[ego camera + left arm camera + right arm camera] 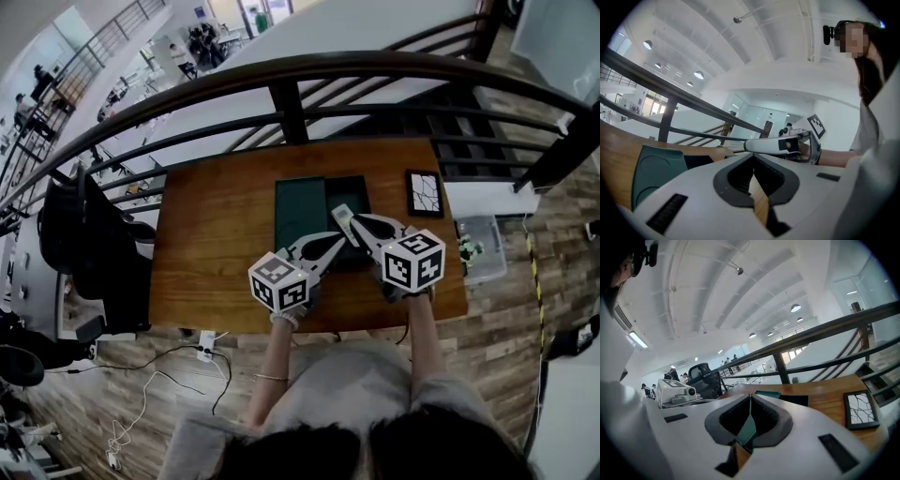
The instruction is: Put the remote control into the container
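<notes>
Head view: both grippers are held over the near half of the wooden table (211, 234), tips pointing away from the person.
- The left gripper (332, 242) and right gripper (360, 222) sit side by side, tips near one another.
- The remote control (344, 223), pale and oblong, shows just left of the right gripper's tips, over the near edge of the container's dark open half (352, 192).
- Whether the tips touch it cannot be told from here.
- The container's green half (300, 211) lies ahead of the left gripper.

Right gripper view: the jaws are closed tip to tip with nothing between them.
- Only a strip of green shows through the slit below the tips.
- The remote control is not visible here; the gripper's own body covers that spot.
- This view adds a framed picture (860, 409) lying flat on the wood to the right of the jaws, and an office chair (705, 376) far off to their left.

Left gripper view: the jaws are closed too, and empty, with bare wood showing through the slit.
- The green half sits left of and ahead of the jaws.
- Only this view shows the right gripper side-on, beyond and right of the tips, with the hand (805, 151) holding it.
- The remote control cannot be made out here either.
</notes>
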The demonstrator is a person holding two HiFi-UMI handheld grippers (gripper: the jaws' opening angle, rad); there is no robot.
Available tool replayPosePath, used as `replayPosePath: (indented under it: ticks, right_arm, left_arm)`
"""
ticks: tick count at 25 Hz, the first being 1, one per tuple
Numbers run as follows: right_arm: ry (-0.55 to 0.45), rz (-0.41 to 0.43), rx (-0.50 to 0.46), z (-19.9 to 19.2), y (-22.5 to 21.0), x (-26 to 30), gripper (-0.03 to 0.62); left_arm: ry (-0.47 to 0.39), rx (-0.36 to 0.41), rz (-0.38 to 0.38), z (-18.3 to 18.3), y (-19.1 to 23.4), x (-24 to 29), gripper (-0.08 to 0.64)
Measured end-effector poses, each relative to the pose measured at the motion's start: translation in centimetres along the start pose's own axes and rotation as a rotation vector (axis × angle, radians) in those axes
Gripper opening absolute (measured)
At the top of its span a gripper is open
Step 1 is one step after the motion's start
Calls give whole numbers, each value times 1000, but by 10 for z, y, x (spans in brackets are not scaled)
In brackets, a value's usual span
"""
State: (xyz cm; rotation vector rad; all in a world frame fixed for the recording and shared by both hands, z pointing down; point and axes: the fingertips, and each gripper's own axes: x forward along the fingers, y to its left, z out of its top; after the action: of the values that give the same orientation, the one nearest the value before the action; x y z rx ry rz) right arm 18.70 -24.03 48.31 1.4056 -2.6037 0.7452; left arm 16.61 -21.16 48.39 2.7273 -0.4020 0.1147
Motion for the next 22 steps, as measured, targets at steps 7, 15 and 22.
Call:
replayPosePath:
  ticks: [7,15,22]
  right_arm:
    - [-65,52,-44,13,13,-12,31]
    - [-132,94,-86,26,23,-26,29]
    - [-162,111,-146,30,29,-35,29]
  left_arm:
    - [-39,38,-24,13,-11,-1,3]
    - [-89,68,-53,23,-22,-4,3]
    - [-116,108,-62,31,-32,-5,4]
